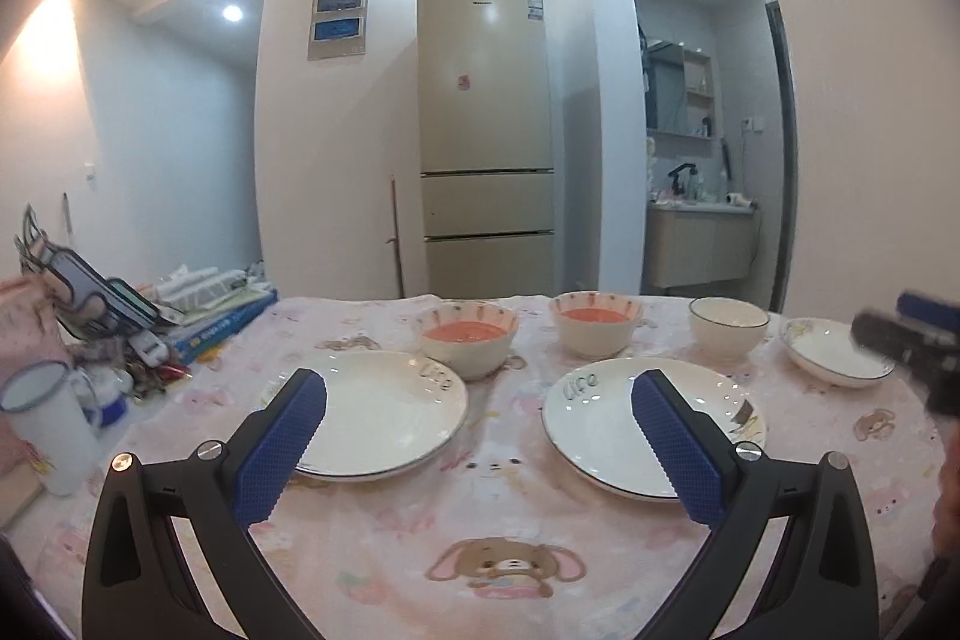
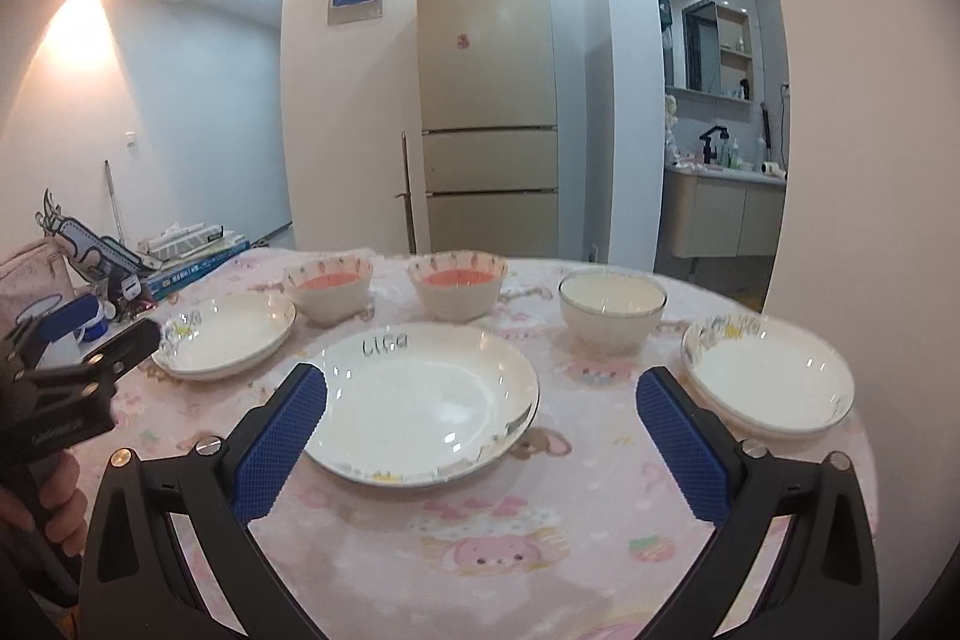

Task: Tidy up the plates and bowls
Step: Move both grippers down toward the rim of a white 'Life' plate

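Observation:
On the pink cartoon tablecloth [image 1: 504,514] lie two large white plates, one on the left [image 1: 384,412] and one on the right [image 1: 594,436]. Behind them stand two bowls with orange insides [image 1: 468,340] [image 1: 594,325], a plain white bowl [image 1: 729,325] and a smaller deep plate [image 1: 837,352]. My left gripper [image 1: 480,388] hangs open and empty over the gap between the large plates. My right gripper [image 2: 480,379] is also open and empty, with the middle plate [image 2: 420,400] between and beyond its fingers. The deep plate [image 2: 768,376] lies to its right.
A white mug [image 1: 42,424] and a heap of books and clutter [image 1: 210,322] fill the table's left side. A fridge [image 1: 486,130] stands beyond the far edge. A hand [image 2: 54,496] holds the left gripper's handle at the lower left of the right wrist view.

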A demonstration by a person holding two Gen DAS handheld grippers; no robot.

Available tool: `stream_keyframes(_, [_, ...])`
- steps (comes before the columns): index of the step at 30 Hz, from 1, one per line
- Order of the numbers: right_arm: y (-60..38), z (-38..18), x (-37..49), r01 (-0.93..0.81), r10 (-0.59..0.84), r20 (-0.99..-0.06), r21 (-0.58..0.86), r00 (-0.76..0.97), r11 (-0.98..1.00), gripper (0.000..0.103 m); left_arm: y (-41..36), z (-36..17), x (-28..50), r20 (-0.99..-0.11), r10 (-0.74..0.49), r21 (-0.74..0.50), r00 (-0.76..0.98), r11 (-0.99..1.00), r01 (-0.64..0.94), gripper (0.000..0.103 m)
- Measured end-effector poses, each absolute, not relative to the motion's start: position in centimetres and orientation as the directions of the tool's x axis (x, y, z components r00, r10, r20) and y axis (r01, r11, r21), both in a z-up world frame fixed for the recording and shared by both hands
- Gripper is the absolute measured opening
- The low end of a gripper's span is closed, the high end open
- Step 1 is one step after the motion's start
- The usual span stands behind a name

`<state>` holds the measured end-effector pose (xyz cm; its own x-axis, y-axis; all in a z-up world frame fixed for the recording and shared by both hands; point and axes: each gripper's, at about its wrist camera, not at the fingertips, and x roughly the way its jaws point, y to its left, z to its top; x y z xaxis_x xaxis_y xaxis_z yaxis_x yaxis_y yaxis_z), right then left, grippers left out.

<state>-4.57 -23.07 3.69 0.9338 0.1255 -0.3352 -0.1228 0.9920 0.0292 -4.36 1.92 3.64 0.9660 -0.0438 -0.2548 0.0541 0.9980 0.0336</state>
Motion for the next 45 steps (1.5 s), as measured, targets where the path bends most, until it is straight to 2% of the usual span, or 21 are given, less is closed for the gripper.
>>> stream_keyframes(3, [-22.8, 6.0, -4.7, -0.142, 0.137, -0.285, 0.005, 0.949, 0.99, 0.103, 2.5, 5.1, -4.5, -0.247, -0.021, 0.083, 0.969, 0.996, 0.042, 0.103])
stream_keyframes(6, [-22.0, 7.0, -4.1, -0.154, 0.143, -0.281, -0.016, 0.949, 0.988, 0.103, 3.3, 6.1, -3.5, -0.282, 0.072, 0.132, 0.957, 0.991, -0.035, 0.103])
stream_keyframes(8, [-21.5, 7.3, -3.5, -0.153, 0.145, -0.285, -0.005, 0.948, 0.988, 0.103, 4.5, 6.7, -2.8, -0.284, 0.084, 0.125, 0.955, 0.991, -0.05, 0.103])
stream_keyframes(11, [-21.0, 7.5, -2.5, -0.277, 0.278, -0.245, 0.04, 0.929, 0.96, 0.103, 6.3, 7.3, -1.5, -0.293, 0.049, 0.119, 0.955, 0.993, -0.014, 0.103])
stream_keyframes(15, [-19.8, 8.6, 0.7, -0.322, 0.337, -0.337, 0.099, 0.879, 0.941, 0.103, 8.6, 7.8, 0.7, -0.314, 0.041, 0.109, 0.948, 0.994, -0.007, 0.103])
stream_keyframes(18, [-19.0, 9.2, 3.2, -0.258, 0.286, -0.349, 0.126, 0.892, 0.958, 0.103, 10.5, 7.7, 3.2, -0.389, -0.006, 0.062, 0.921, 0.998, 0.033, 0.103])
stream_keyframes(22, [-17.4, 10.3, 4.9, -0.05, 0.058, -0.25, 0.037, 0.967, 0.998, 0.103, 13.2, 7.3, 5.8, -0.431, -0.038, -0.012, 0.901, 0.999, 0.036, 0.103])
stream_keyframes(23, [-16.8, 10.6, 5.6, -0.068, 0.072, -0.255, 0.023, 0.964, 0.997, 0.103, 14.0, 7.1, 6.5, -0.444, -0.056, -0.03, 0.894, 0.998, 0.048, 0.103])
stream_keyframes(26, [-14.4, 10.9, 7.8, -0.218, 0.205, -0.364, 0.008, 0.908, 0.976, 0.103, 15.9, 6.0, 8.3, -0.483, -0.128, -0.078, 0.866, 0.992, 0.103, 0.103])
stream_keyframes(27, [-13.6, 10.7, 8.2, -0.246, 0.229, -0.386, 0.004, 0.894, 0.969, 0.099, 16.5, 5.8, 8.7, -0.482, -0.141, -0.084, 0.865, 0.99, 0.114, 0.103])
stream_keyframes(28, [-12.6, 10.4, 8.5, -0.263, 0.242, -0.392, -0.001, 0.888, 0.965, 0.094, 17.2, 5.5, 9.1, -0.478, -0.137, -0.088, 0.868, 0.99, 0.108, 0.103])
stream_keyframes(31, [-10.1, 9.4, 9.5, -0.311, 0.277, -0.444, -0.005, 0.852, 0.95, 0.094, 19.7, 4.6, 10.6, -0.489, -0.127, -0.137, 0.863, 0.988, 0.068, 0.103])
stream_keyframes(33, [-9.5, 8.5, 10.4, -0.317, 0.302, -0.476, 0.051, 0.826, 0.947, 0.094, 21.4, 3.9, 11.7, -0.511, -0.151, -0.207, 0.846, 0.977, 0.05, 0.103])
stream_keyframes(34, [-9.2, 8.1, 10.7, -0.317, 0.314, -0.488, 0.078, 0.814, 0.945, 0.093, 22.1, 3.5, 12.1, -0.526, -0.162, -0.235, 0.835, 0.971, 0.041, 0.101])
stream_keyframes(37, [-8.0, 6.8, 12.6, -0.323, 0.348, -0.554, 0.147, 0.756, 0.935, 0.086, 24.1, 1.6, 14.5, -0.625, -0.188, -0.312, 0.758, 0.95, -0.022, 0.085])
stream_keyframes(38, [-7.6, 6.4, 13.4, -0.326, 0.365, -0.572, 0.174, 0.735, 0.929, 0.084, 24.8, 0.8, 15.1, -0.631, -0.22, -0.36, 0.744, 0.932, -0.03, 0.076])
stream_keyframes(39, [-7.3, 5.8, 14.1, -0.324, 0.38, -0.589, 0.204, 0.713, 0.924, 0.081, 25.2, 0.3, 15.5, -0.627, -0.251, -0.398, 0.737, 0.917, -0.027, 0.075])
stream_keyframes(40, [-6.9, 5.1, 14.8, -0.317, 0.389, -0.608, 0.227, 0.693, 0.921, 0.076, 25.7, -0.4, 16.0, -0.63, -0.29, -0.441, 0.72, 0.897, -0.025, 0.074])
stream_keyframes(41, [-6.6, 4.6, 15.4, -0.311, 0.393, -0.624, 0.242, 0.675, 0.919, 0.073, 25.9, -1.0, 16.3, -0.633, -0.299, -0.456, 0.714, 0.889, -0.031, 0.068])
stream_keyframes(42, [-6.2, 3.9, 15.9, -0.309, 0.401, -0.641, 0.257, 0.654, 0.915, 0.067, 25.9, -1.3, 16.3, -0.634, -0.298, -0.459, 0.714, 0.888, -0.036, 0.062])
stream_keyframes(45, [-5.1, 2.0, 17.4, -0.315, 0.43, -0.688, 0.296, 0.584, 0.902, 0.049, 25.9, -2.1, 16.9, -0.658, -0.305, -0.46, 0.689, 0.887, -0.046, 0.055])
